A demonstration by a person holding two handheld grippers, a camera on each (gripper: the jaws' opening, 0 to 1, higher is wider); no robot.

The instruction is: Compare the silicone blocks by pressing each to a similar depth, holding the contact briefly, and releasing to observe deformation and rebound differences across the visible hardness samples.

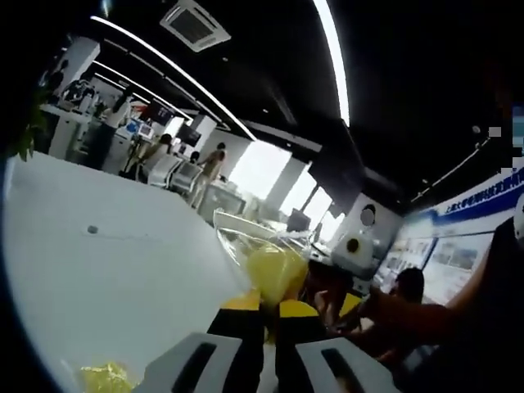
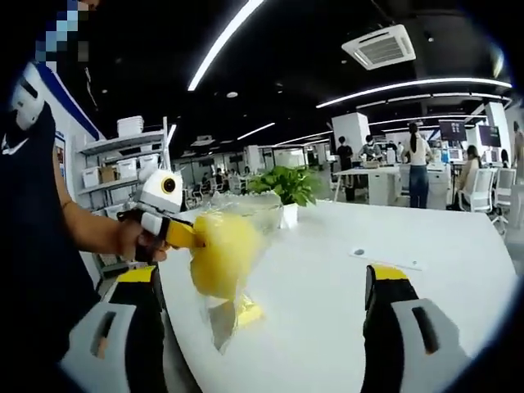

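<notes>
I had my left gripper clenched on a yellow block in a clear bag, lifted off the desk near its left edge. My right gripper hung released, jaws wide apart. I judged this the pressing-and-holding step; next called for letting go and watching the rebound. The block's long axis ran roughly upright, bag tail pointing down toward the desk.

White table; potted plant on it, perhaps yellow wrapper.
</notes>
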